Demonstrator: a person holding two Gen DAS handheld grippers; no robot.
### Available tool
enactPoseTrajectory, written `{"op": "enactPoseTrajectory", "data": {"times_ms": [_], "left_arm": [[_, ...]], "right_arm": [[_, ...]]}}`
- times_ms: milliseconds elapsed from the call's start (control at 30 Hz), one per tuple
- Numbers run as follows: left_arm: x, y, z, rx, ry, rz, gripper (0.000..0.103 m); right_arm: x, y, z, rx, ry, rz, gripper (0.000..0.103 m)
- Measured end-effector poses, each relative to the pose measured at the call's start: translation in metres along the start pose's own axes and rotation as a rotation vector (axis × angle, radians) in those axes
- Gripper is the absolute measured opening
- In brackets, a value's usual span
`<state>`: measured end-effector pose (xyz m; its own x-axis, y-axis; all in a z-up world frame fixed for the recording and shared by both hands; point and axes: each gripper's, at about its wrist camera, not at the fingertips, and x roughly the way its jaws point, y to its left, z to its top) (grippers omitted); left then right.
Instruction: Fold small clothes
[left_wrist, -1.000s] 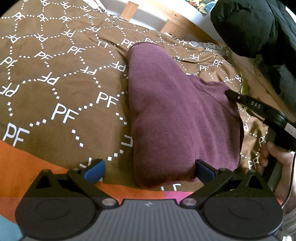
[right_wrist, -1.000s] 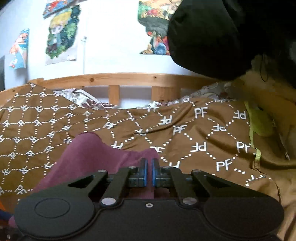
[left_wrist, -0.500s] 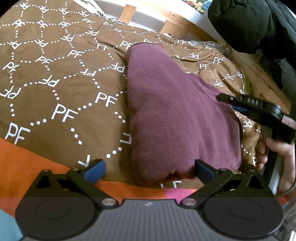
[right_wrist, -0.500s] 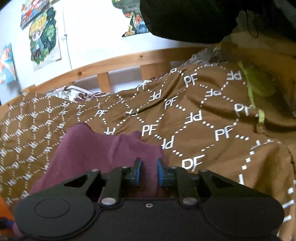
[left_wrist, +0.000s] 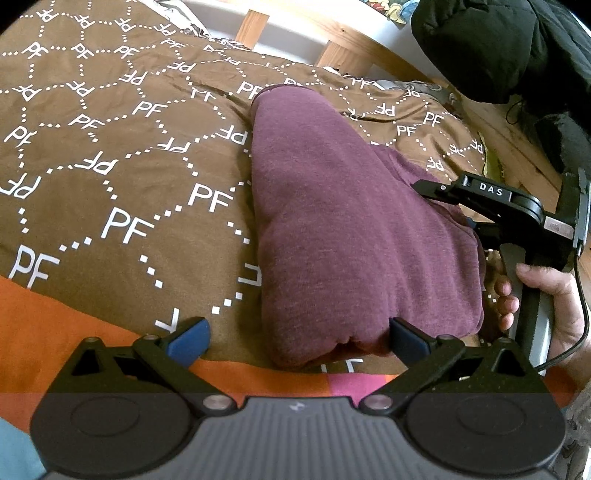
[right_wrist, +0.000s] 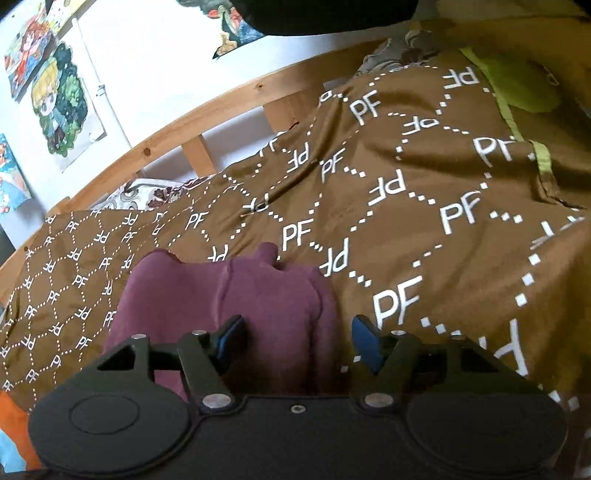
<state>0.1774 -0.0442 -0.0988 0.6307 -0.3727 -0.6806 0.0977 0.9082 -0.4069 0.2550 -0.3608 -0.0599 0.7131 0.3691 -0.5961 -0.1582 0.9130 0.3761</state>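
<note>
Maroon garment (left_wrist: 347, 229) lies folded on brown duvet (left_wrist: 110, 155) near orange edge — fold looks nearly finished. Left gripper (left_wrist: 297, 338) and right gripper (right_wrist: 295, 339) both spread wide, grasping nothing.

Home bedroom: wooden bed frame (right_wrist: 221, 107), patterned duvet (left_wrist: 110, 155), wall posters (right_wrist: 59, 103).

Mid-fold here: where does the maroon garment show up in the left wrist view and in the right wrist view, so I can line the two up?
Left wrist view: the maroon garment fills the centre, running from upper middle down to the bottom, right of centre.
Right wrist view: it lies low and left of centre, just ahead of the open right tongs.
Shared landmark: the brown blanket printed "PF", under the garment in both.
</note>
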Motion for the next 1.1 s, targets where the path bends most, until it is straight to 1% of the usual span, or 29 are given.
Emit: {"op": "enactPoseTrajectory", "data": {"times_ms": [100, 233, 333, 433, 600, 633, 700, 800, 867, 933, 967, 1033, 1067, 1100], "left_arm": [[0.000, 0.000, 0.000, 0.001, -0.002, 0.000, 0.103], [0.000, 0.000, 0.000, 0.001, -0.004, -0.001, 0.103], [-0.001, 0.001, -0.001, 0.002, -0.009, -0.004, 0.103], [-0.002, 0.002, 0.000, -0.007, -0.011, -0.011, 0.103], [-0.008, 0.013, 0.005, -0.095, -0.013, -0.065, 0.102], [-0.011, 0.015, 0.006, -0.113, -0.021, -0.080, 0.102], [-0.018, 0.020, 0.008, -0.139, -0.062, -0.104, 0.102], [-0.024, 0.022, 0.015, -0.137, -0.120, -0.121, 0.102], [-0.022, 0.024, 0.024, -0.145, -0.125, -0.128, 0.102], [-0.016, 0.023, 0.031, -0.154, -0.115, -0.111, 0.102], [-0.013, 0.023, 0.034, -0.155, -0.113, -0.101, 0.101], [-0.007, 0.022, 0.038, -0.153, -0.093, -0.070, 0.093], [-0.003, 0.023, 0.038, -0.150, -0.071, -0.064, 0.088], [0.000, 0.024, 0.038, -0.157, -0.054, -0.075, 0.083]], "right_arm": [[0.004, 0.002, 0.002, -0.002, 0.004, 0.011, 0.065], [0.010, 0.003, 0.003, -0.005, 0.014, 0.015, 0.048], [0.011, 0.002, 0.001, 0.006, 0.012, 0.014, 0.042], [0.011, 0.002, -0.002, 0.002, 0.012, 0.008, 0.042], [0.012, 0.005, -0.004, -0.026, 0.011, -0.008, 0.042], [0.012, 0.005, -0.004, -0.030, 0.012, -0.009, 0.042], [0.013, 0.005, -0.004, -0.033, 0.012, -0.009, 0.042], [0.013, 0.004, -0.004, -0.031, 0.012, -0.008, 0.042], [0.013, 0.004, -0.005, -0.030, 0.011, -0.010, 0.042], [0.013, 0.004, -0.006, -0.030, 0.008, -0.010, 0.042], [0.013, 0.004, -0.006, -0.031, 0.008, -0.009, 0.042], [0.014, 0.004, -0.005, -0.029, 0.008, -0.006, 0.044], [0.013, 0.004, -0.005, -0.030, 0.009, -0.005, 0.044], [0.013, 0.004, -0.005, -0.030, 0.010, -0.003, 0.045]]}}
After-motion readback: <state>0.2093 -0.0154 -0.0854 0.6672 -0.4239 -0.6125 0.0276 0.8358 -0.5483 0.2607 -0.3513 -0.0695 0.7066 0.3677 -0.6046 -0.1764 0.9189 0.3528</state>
